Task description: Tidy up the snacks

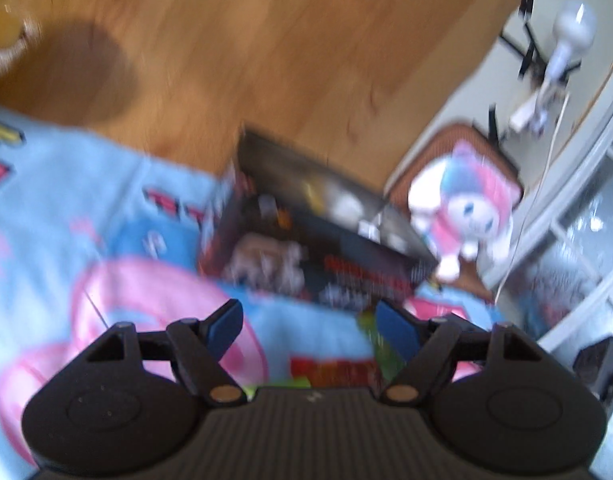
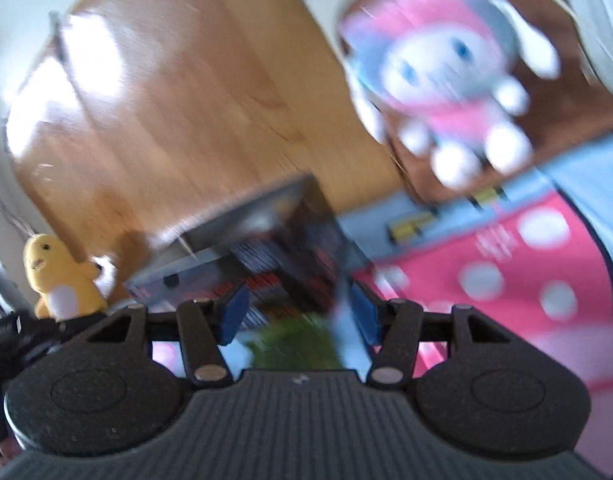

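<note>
Both views are blurred. A dark open box (image 1: 326, 216) holding snack packets lies on a blue and pink cloth (image 1: 118, 208), just ahead of my left gripper (image 1: 308, 320). That gripper is open, with only cloth between its blue pads. A green packet (image 1: 370, 336) lies by its right finger. In the right wrist view the same box (image 2: 274, 236) stands ahead of my right gripper (image 2: 298, 308), which is also open. A green packet (image 2: 298, 346) lies low between its fingers, and the pads are not pressing on it.
A pink and white plush toy (image 1: 462, 208) sits on a brown cushion to the right of the box, and also shows large at the top right (image 2: 446, 76). A yellow plush toy (image 2: 54, 276) stands at the left. Behind the box rises a wooden board (image 1: 266, 48).
</note>
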Motion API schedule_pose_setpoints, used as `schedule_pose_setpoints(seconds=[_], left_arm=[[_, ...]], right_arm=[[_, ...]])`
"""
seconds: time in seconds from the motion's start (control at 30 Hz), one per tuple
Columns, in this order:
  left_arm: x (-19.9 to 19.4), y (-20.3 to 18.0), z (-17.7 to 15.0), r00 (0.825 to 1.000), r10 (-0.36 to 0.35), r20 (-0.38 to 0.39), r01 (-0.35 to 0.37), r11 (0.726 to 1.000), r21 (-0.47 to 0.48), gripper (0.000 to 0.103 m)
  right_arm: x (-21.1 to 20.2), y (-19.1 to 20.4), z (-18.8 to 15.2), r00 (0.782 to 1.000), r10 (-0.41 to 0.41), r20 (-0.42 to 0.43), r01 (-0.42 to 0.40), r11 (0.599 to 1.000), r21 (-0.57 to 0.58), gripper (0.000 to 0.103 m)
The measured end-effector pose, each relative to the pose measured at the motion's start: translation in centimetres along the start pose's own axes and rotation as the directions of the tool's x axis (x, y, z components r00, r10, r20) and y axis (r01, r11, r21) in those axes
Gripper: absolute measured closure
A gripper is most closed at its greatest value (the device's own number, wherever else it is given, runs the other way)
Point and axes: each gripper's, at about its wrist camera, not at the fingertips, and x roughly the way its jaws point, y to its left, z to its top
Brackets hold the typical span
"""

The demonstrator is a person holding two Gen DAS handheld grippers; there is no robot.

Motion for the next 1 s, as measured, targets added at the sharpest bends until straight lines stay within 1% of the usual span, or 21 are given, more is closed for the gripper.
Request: schedule_pose_setpoints(seconds=[0.07, 0.13, 0.17, 0.27, 0.3, 0.33, 0.37, 0.43, 0.5, 0.53, 0.57, 0.63, 0.67, 0.77, 0.8, 0.87, 0.97, 1.0], left_arm=[[1.1, -0.5, -0.7, 0.999, 0.001, -0.040, -0.001, 1.000, 0.004, 0.027], [1.8, -0.9, -1.1, 0.998, 0.020, -0.066, -0.020, 1.000, 0.008, 0.027], [2.2, -0.9, -1.2, 0.996, 0.030, -0.081, -0.030, 1.000, 0.005, 0.027], [2.1, -0.9, -1.6, 0.995, 0.043, -0.086, -0.043, 0.999, 0.008, 0.027], [2.0, -0.9, -1.6, 0.995, 0.046, -0.086, -0.046, 0.999, 0.009, 0.027], [1.8, -0.9, -1.7, 0.995, 0.048, -0.087, -0.048, 0.999, 0.007, 0.027], [1.7, -0.8, -1.7, 0.995, 0.049, -0.089, -0.049, 0.999, 0.004, 0.027], [1.1, -0.5, -1.7, 0.995, 0.041, -0.093, -0.043, 0.999, -0.011, 0.028], [0.4, -0.2, -1.9, 0.995, 0.026, -0.095, -0.029, 0.999, -0.030, 0.028], [0.1, -0.1, -2.0, 0.995, 0.013, -0.096, -0.017, 0.999, -0.040, 0.029], [-0.3, 0.0, -2.2, 0.995, -0.006, -0.098, 0.002, 0.999, -0.048, 0.029], [-0.7, -0.3, -2.5, 0.993, -0.037, -0.109, 0.033, 0.998, -0.045, 0.029], [-0.8, -0.7, -2.6, 0.991, -0.050, -0.121, 0.046, 0.998, -0.041, 0.029], [-1.3, -2.0, -2.9, 0.987, -0.091, -0.135, 0.090, 0.996, -0.015, 0.029], [-1.4, -2.4, -3.0, 0.985, -0.109, -0.134, 0.109, 0.994, -0.008, 0.029], [-1.6, -3.1, -2.9, 0.982, -0.132, -0.135, 0.134, 0.991, 0.001, 0.029], [-1.7, -3.9, -3.0, 0.978, -0.146, -0.145, 0.151, 0.988, 0.020, 0.029], [-1.6, -4.0, -3.0, 0.978, -0.141, -0.153, 0.147, 0.989, 0.027, 0.029]], right_arm=[[1.4, 0.0, -0.3, 0.998, 0.006, -0.057, -0.007, 1.000, -0.009, 0.044], [2.2, 0.7, -0.4, 0.998, 0.004, -0.068, -0.007, 0.999, -0.051, 0.043], [2.7, 1.1, -0.3, 0.996, 0.014, -0.086, -0.020, 0.997, -0.070, 0.043], [3.7, 2.4, -0.5, 0.994, 0.012, -0.110, -0.029, 0.987, -0.155, 0.042], [3.7, 2.6, -0.6, 0.992, 0.013, -0.125, -0.036, 0.982, -0.186, 0.045], [3.7, 2.9, -0.7, 0.990, 0.018, -0.139, -0.047, 0.978, -0.204, 0.055], [3.4, 3.0, -1.0, 0.988, 0.038, -0.150, -0.067, 0.978, -0.199, 0.055], [2.8, 2.9, -1.5, 0.984, 0.071, -0.164, -0.099, 0.980, -0.173, 0.063], [1.3, 2.4, -2.5, 0.977, 0.120, -0.174, -0.140, 0.984, -0.108, 0.066], [0.5, 2.1, -3.2, 0.972, 0.151, -0.179, -0.165, 0.984, -0.069, 0.069], [-0.3, 1.8, -3.9, 0.966, 0.178, -0.188, -0.187, 0.982, -0.033, 0.070], [-2.1, 1.5, -5.2, 0.950, 0.233, -0.208, -0.238, 0.971, 0.001, 0.074], [-2.6, 1.4, -5.6, 0.943, 0.256, -0.213, -0.258, 0.966, 0.016, 0.074], [-3.7, 0.3, -6.4, 0.921, 0.325, -0.215, -0.307, 0.945, 0.113, 0.072], [-3.9, 0.0, -6.5, 0.920, 0.334, -0.207, -0.310, 0.941, 0.136, 0.072], [-4.0, -0.4, -6.3, 0.926, 0.319, -0.203, -0.293, 0.944, 0.149, 0.072], [-3.9, 0.2, -6.2, 0.927, 0.306, -0.217, -0.283, 0.950, 0.131, 0.072], [-3.9, 0.3, -6.2, 0.928, 0.301, -0.221, -0.281, 0.953, 0.116, 0.071]])
